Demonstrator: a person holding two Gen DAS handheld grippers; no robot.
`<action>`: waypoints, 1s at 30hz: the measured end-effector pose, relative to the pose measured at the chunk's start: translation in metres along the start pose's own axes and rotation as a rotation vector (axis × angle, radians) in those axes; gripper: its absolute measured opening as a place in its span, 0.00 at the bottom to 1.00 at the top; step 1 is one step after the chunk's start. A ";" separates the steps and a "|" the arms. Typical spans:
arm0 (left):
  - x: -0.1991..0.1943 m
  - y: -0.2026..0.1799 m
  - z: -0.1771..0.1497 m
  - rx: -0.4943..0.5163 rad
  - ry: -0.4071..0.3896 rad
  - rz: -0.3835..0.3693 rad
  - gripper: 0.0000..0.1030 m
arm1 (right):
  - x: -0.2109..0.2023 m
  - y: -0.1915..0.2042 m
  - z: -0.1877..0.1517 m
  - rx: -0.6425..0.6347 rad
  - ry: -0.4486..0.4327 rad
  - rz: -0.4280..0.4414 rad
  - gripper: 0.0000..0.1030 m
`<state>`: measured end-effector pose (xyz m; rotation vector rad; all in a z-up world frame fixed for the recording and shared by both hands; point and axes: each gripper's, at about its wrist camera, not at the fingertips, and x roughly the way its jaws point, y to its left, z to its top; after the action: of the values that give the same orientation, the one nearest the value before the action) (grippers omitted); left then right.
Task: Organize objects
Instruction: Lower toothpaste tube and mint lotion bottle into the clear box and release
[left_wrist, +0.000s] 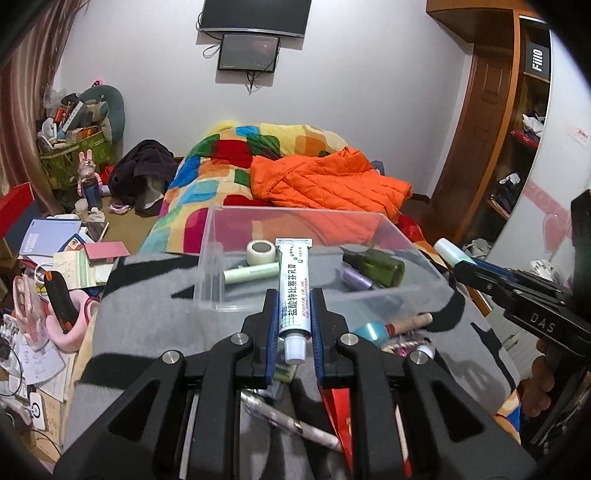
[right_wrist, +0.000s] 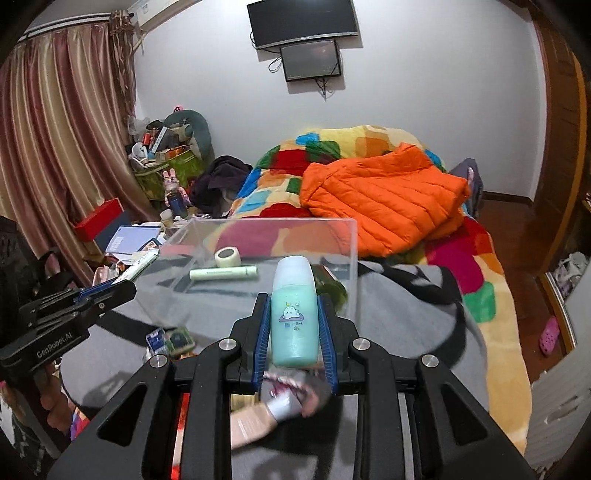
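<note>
A clear, open-topped plastic box (left_wrist: 295, 229) sits on a grey and black blanket (left_wrist: 147, 295) spread over the bed, with the colourful patchwork quilt (right_wrist: 461, 266) and an orange puffer jacket (right_wrist: 384, 199) behind it. Inside the box lie a small roll of white tape (left_wrist: 260, 252), a pale green slim tube (left_wrist: 251, 273) on its side, a dark green bottle (left_wrist: 375, 266) and a small lilac cylinder (left_wrist: 356, 279) beside that bottle. The left gripper (left_wrist: 293, 314) is clamped on a white ointment tube with green and blue print (left_wrist: 294, 291), cap end toward the camera, held above the blanket just in front of the box's near wall. The right gripper (right_wrist: 294, 325) pinches a mint-green bottle with a pale cap and a cartoon label (right_wrist: 294, 314) upright, also just short of the box. Small loose items lie blurred on the blanket below both grippers.
</note>
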<state>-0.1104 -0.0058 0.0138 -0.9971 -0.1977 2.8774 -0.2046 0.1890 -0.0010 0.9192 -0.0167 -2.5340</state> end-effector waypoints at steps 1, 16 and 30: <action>0.002 0.000 0.003 0.002 0.003 -0.003 0.15 | 0.005 0.000 0.003 0.001 0.005 0.007 0.22; 0.071 0.005 0.035 0.025 0.143 -0.009 0.15 | 0.077 0.004 0.031 -0.003 0.115 0.046 0.22; 0.095 0.003 0.033 0.045 0.194 -0.034 0.15 | 0.110 0.009 0.022 -0.027 0.207 0.056 0.23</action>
<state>-0.2057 0.0002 -0.0190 -1.2419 -0.1340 2.7199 -0.2894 0.1324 -0.0491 1.1490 0.0534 -2.3706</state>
